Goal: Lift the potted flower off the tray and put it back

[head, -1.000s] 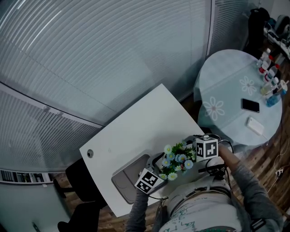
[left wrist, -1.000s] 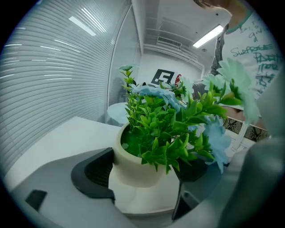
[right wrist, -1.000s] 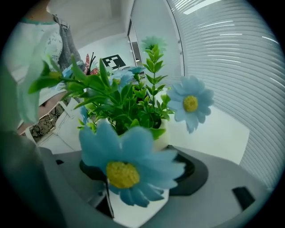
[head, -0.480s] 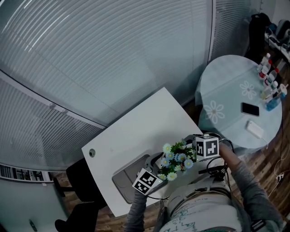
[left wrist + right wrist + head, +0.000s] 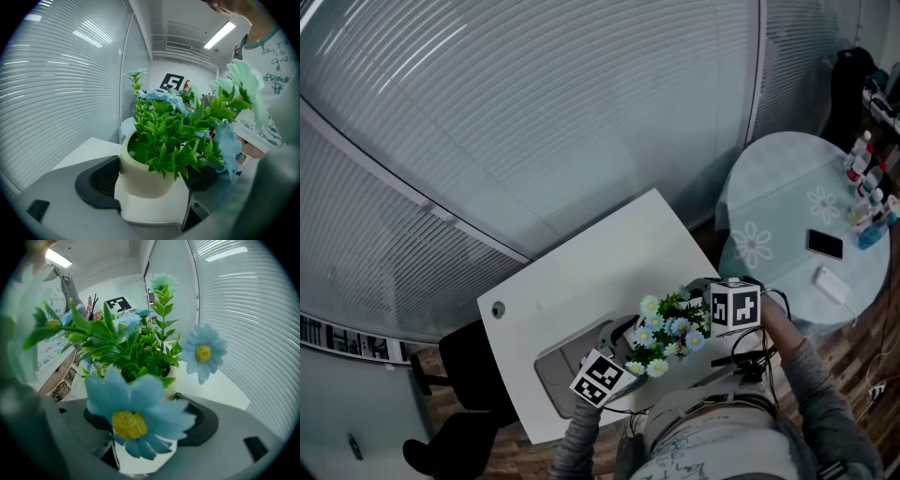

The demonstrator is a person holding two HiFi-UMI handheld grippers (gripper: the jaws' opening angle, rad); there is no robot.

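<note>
The potted flower [image 5: 666,333] is a cream pot [image 5: 140,176] with green leaves and blue and white daisies. Both grippers hold it over the near edge of the white table [image 5: 581,277]. My left gripper [image 5: 625,345] is shut on the pot from its left, with dark pads [image 5: 96,183] pressed against the wall. My right gripper [image 5: 701,323] is shut on the pot [image 5: 171,383] from the other side. A blue daisy [image 5: 133,416] hides most of that grip. The grey tray [image 5: 562,375] lies on the table just left of the pot. How high the pot is held cannot be judged.
A round table with a flowered cloth [image 5: 787,216] stands to the right, with a phone [image 5: 825,245] and bottles [image 5: 872,183] on it. A black chair [image 5: 464,361] sits at the white table's left end. Slatted blinds run along the far side. The person's body is close behind the pot.
The head view has shifted a little. Both grippers keep their hold on the pot, and it stays in about the same place beside the tray.
</note>
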